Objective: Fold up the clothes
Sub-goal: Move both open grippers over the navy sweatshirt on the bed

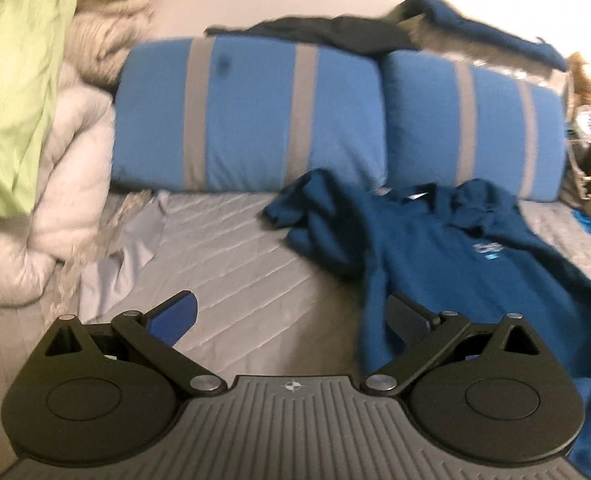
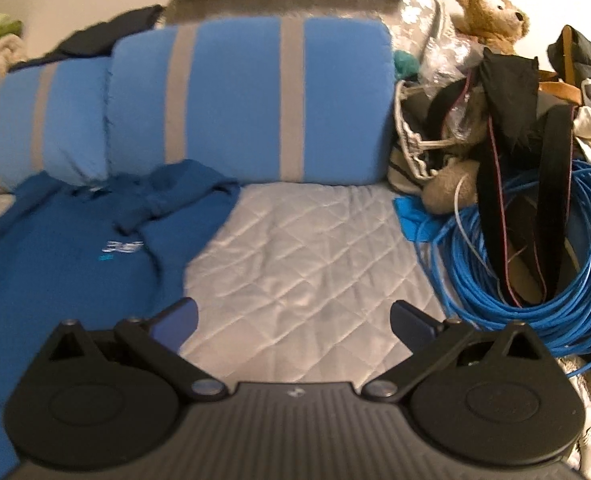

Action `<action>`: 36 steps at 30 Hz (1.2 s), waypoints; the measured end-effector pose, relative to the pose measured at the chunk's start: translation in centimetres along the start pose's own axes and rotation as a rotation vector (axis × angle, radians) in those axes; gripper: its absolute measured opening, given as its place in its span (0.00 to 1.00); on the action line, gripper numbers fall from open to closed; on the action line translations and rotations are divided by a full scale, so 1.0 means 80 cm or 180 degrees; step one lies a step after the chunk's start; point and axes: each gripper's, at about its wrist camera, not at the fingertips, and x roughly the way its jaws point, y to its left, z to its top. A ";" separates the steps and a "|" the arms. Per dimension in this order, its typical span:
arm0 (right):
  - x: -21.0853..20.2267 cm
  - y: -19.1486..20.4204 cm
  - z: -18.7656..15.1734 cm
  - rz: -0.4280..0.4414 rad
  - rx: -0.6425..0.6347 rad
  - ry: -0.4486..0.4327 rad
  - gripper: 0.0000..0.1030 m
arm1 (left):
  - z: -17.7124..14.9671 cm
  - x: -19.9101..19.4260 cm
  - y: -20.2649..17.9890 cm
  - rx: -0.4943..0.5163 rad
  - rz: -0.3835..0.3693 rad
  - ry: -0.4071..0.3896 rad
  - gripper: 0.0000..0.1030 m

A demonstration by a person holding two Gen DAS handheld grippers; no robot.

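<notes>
A dark blue sweatshirt (image 1: 447, 264) with a small pale logo lies spread and rumpled on the grey quilted bed, its sleeve bunched toward the pillows. It also shows in the right wrist view (image 2: 67, 256) at the left. My left gripper (image 1: 291, 320) is open and empty, with its right finger over the sweatshirt's left edge. My right gripper (image 2: 293, 320) is open and empty above bare quilt, to the right of the sweatshirt.
Two blue pillows with grey stripes (image 1: 247, 116) stand at the head of the bed, with dark clothes (image 1: 327, 34) on top. A pile of white and green bedding (image 1: 35, 120) lies left. A coil of blue cable (image 2: 535, 264), camera straps, bags and a teddy bear (image 2: 491, 12) crowd the right.
</notes>
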 end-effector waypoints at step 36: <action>-0.076 0.082 -0.062 0.0564 -0.0685 0.0810 0.99 | -0.049 -0.100 -0.031 0.0226 -0.0284 -0.0148 1.00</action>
